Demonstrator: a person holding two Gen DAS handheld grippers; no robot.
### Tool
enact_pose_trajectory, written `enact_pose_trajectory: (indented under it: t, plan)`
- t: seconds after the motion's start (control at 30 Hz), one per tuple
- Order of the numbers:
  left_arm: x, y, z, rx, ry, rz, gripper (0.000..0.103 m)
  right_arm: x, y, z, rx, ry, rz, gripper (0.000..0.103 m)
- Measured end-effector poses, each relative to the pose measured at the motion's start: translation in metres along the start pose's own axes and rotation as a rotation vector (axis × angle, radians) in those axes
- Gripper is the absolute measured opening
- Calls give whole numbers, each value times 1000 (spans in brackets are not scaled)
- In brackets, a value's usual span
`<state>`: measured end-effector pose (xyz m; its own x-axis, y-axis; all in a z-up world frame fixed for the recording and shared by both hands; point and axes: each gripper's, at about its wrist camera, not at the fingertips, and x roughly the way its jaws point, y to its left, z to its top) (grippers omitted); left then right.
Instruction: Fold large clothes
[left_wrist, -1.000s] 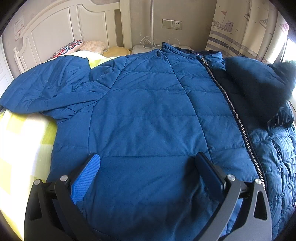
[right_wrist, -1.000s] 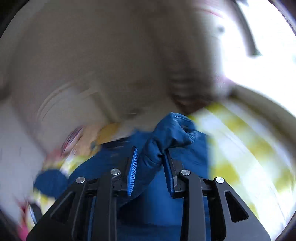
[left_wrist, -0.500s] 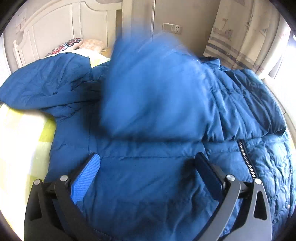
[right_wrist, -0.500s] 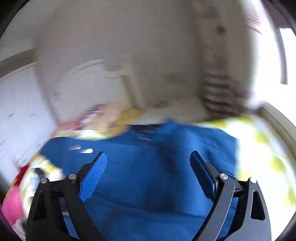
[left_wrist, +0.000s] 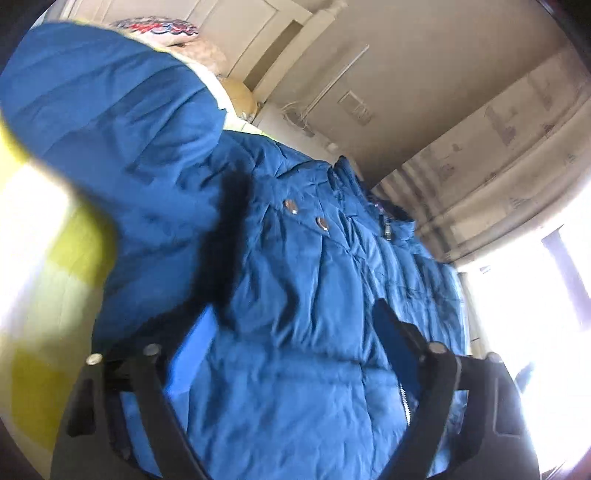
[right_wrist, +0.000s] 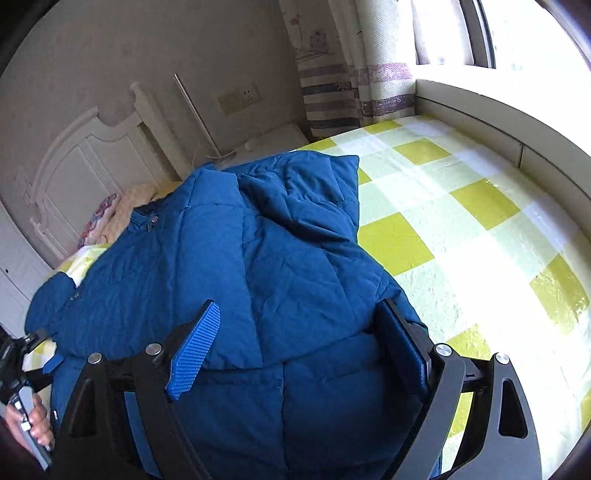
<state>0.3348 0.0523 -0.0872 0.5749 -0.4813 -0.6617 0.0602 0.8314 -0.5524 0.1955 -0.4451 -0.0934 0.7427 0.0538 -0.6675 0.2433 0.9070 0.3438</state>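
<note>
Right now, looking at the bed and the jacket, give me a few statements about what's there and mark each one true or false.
1. The jacket is blue and quilted. True.
2. The bedspread is plain white. False: it is checked in yellow-green and white.
3. The right gripper is clamped on a sleeve. False: its jaws stand wide apart over the jacket, pads off the fabric.
4. One sleeve lies folded across the jacket's body. True.
5. The left gripper is open, though its jaws have just been closing. True.
6. A striped curtain hangs past the bed's far corner. True.
</note>
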Motion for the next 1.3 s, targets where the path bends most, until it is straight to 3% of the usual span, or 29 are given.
enact_pose_trajectory:
  t: [0.03, 0.07, 0.13, 0.17, 0.2, 0.3, 0.4, 0.53, 0.6, 0.63, 0.7, 0.73, 0.8, 0.87, 0.93, 1.0, 1.03, 1.1, 1.23, 1.3]
  plan:
    - [8, -2, 4, 9, 19, 40, 77, -1, -2, 0, 5, -4, 6, 85]
    - [18, -6, 9, 24, 36, 88, 67, -2, -4, 0, 9, -6, 10, 85]
    - [27, -19, 14, 89, 34, 191, 42, -2, -1, -2, 18, -11, 18, 84]
    - [30, -26, 16, 127, 34, 233, 24, -3, -4, -2, 29, -16, 27, 84]
    - [26, -35, 18, 156, 14, 232, 15, -3, -4, -1, 36, -18, 31, 83]
    - [-2, -58, 20, 216, -102, 200, 11, -5, -9, -2, 60, -30, 52, 83]
    - [-38, -78, 24, 257, -240, 221, 10, -5, -8, -1, 59, -30, 55, 83]
    - [-34, -73, 24, 270, -164, 266, 10, -4, -8, -1, 56, -26, 46, 82]
    - [-16, -57, 18, 255, -90, 389, 12, -4, -8, -1, 57, -27, 43, 81]
    - [-7, -50, 16, 239, -48, 414, 13, -3, -8, -2, 57, -27, 43, 81]
    - [2, -37, 7, 222, 6, 462, 27, -3, -8, -1, 59, -26, 42, 81]
    - [-1, -39, 3, 240, -33, 503, 36, -3, -7, -1, 58, -25, 42, 81]
    - [-16, -50, 0, 277, -146, 576, 76, -3, -6, -2, 58, -26, 40, 81]
    - [-49, -76, -4, 311, -382, 650, 93, -4, -7, -2, 58, -28, 40, 81]
    - [-67, -104, -8, 369, -505, 593, 96, -4, -7, -2, 58, -30, 37, 80]
    - [-51, -133, -10, 492, -440, 532, 97, -4, -7, -2, 57, -32, 37, 80]
    - [-28, -143, -11, 561, -348, 493, 97, -4, -6, -2, 56, -34, 36, 80]
    - [8, -148, -14, 597, -244, 474, 97, -6, -7, -2, 56, -42, 37, 79]
    - [76, -114, -22, 567, -42, 497, 96, -11, -8, -2, 61, -67, 39, 73]
    - [83, -98, -24, 539, -14, 456, 99, -18, -9, -3, 63, -107, 48, 64]
